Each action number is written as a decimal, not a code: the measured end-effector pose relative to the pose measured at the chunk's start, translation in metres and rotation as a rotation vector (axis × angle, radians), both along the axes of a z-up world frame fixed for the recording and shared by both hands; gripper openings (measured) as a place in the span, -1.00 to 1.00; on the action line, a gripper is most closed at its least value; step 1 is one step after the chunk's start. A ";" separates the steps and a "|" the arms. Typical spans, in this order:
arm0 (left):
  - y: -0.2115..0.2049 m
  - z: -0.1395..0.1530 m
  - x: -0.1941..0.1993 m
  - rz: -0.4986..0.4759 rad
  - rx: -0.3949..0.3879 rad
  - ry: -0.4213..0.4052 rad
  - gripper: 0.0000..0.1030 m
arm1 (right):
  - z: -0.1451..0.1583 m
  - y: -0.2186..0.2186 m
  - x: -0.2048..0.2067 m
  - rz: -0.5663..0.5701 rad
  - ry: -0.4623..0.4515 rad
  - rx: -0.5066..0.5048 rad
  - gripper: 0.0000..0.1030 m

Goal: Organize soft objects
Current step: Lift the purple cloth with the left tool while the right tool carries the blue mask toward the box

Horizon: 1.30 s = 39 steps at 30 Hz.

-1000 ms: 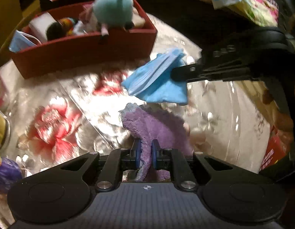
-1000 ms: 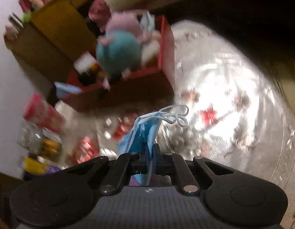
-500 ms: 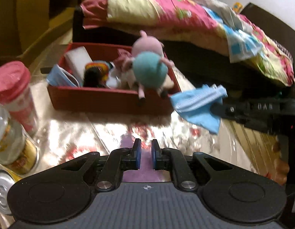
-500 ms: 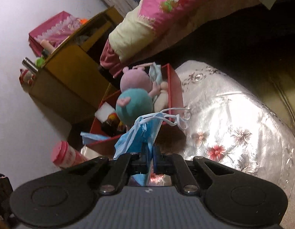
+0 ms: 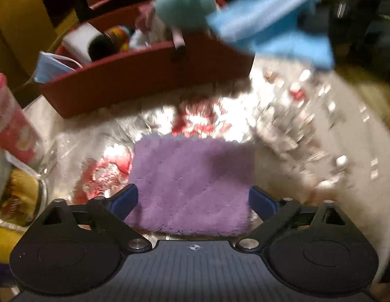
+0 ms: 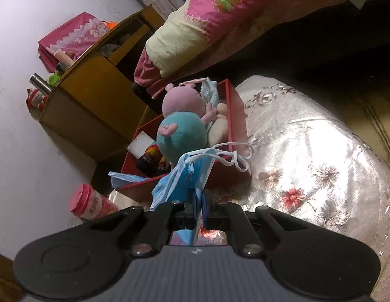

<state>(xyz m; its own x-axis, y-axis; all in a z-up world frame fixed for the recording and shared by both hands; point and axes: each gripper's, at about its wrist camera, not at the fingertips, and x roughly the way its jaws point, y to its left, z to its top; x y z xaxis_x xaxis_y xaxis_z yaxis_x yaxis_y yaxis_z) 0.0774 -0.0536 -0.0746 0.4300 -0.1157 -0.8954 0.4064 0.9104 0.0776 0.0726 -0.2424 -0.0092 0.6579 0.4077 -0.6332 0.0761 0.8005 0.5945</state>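
the left claw [image 5: 193,198] stands spread wide, its jaws having just been opening, and a purple fuzzy cloth [image 5: 192,186] lies flat on the surface [image 5: 321,136] between the two blue pads [image 5: 125,200], which sit just off its side edges without pressing it. the left view is blurred by motion. ahead of this claw, past a patch of shiny flowered covering, is a red box [image 5: 134,75] holding a pink-and-teal plush toy [image 5: 185,5], a white block [image 5: 80,40] and a dark striped soft thing [image 5: 111,41]; a blue face mask [image 5: 50,65] hangs over the box's left end. to the claw's left stands a pink-lidded jar [image 5: 11,123].

the right claw [image 6: 198,201] is pressed together, pinching a blue face mask [image 6: 185,178] by its lower edge; the mask hangs up in front of the claw, white ear loops [image 6: 235,158] trailing to the right, clear of the surface. in the left view it shows as a blue blur up and to the right. straight beyond the right claw is the red box [image 6: 235,115] with the plush toy [image 6: 182,133] on top, and further off a wooden cabinet [image 6: 94,95] and a bed [image 6: 245,12] with flowered bedding.
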 end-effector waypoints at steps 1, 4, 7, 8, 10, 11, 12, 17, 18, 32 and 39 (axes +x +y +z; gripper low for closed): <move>-0.002 -0.008 0.001 -0.012 0.011 0.012 0.78 | 0.000 0.000 0.000 0.003 0.002 0.001 -1.00; 0.003 -0.009 -0.002 0.007 -0.045 0.002 0.30 | 0.000 -0.001 0.000 0.006 0.000 0.003 -1.00; 0.010 0.003 -0.003 -0.004 -0.065 0.017 -0.66 | 0.002 -0.004 -0.001 0.006 -0.008 0.016 -1.00; 0.017 0.006 -0.002 0.017 -0.114 0.047 -0.68 | 0.002 -0.006 -0.002 0.003 -0.010 0.020 -1.00; 0.020 0.012 -0.002 0.028 -0.147 0.052 -0.71 | 0.003 -0.008 -0.002 -0.002 -0.009 0.034 -1.00; 0.021 0.017 -0.002 0.029 -0.160 0.039 -0.71 | 0.004 -0.009 -0.002 -0.004 -0.011 0.041 -1.00; 0.021 0.023 -0.001 0.030 -0.181 0.035 -0.71 | 0.005 -0.009 -0.003 -0.005 -0.014 0.046 -1.00; 0.029 0.052 0.005 0.060 -0.266 -0.011 -0.71 | 0.009 -0.007 -0.003 -0.011 -0.032 0.049 -1.00; 0.033 0.057 0.007 0.075 -0.279 -0.022 -0.71 | 0.010 -0.007 -0.003 -0.015 -0.037 0.050 -1.00; 0.060 0.103 0.028 0.184 -0.325 -0.175 -0.70 | 0.025 -0.002 0.002 -0.041 -0.111 0.044 -1.00; 0.061 0.122 0.044 0.209 -0.322 -0.254 -0.69 | 0.044 0.016 0.011 -0.031 -0.197 0.017 -1.00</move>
